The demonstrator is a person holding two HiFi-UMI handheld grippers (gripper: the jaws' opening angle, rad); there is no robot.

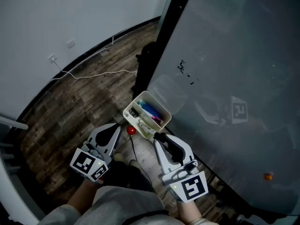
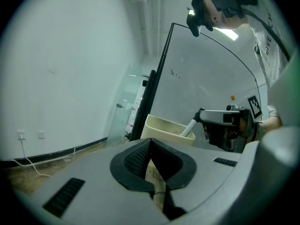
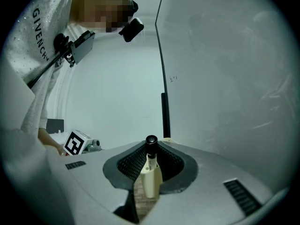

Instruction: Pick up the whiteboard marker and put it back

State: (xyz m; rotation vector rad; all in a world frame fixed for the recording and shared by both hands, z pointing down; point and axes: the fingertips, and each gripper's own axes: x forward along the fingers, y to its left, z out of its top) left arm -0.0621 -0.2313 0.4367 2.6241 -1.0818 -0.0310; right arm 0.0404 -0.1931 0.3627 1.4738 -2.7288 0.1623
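Whiteboard marker [image 3: 150, 175]: cylindrical, cream-white barrel, black end, clamped between ribbed black pads of right gripper [image 3: 151, 154], held at near rim of cream plastic tray [image 1: 161, 108]. Tray fixed at edge of glossy grey whiteboard [image 1: 234, 55]. Left gripper [image 2: 150, 144] pressed closed, nothing held, just beside tray. Wood-plank floor [image 1: 84, 97] seen below.

The whiteboard [image 1: 234, 55] runs off the head view's top and right edges; the scribbles [image 1: 183, 68] on it are too small to read, an orange dot [image 1: 267, 176] too small to name. The pens [image 1: 151, 111] in the cream tray [image 1: 134, 101] overlap past counting. In the left gripper view the tray's wall hides its contents and the lower end of the whiteboard marker [image 2: 188, 128].
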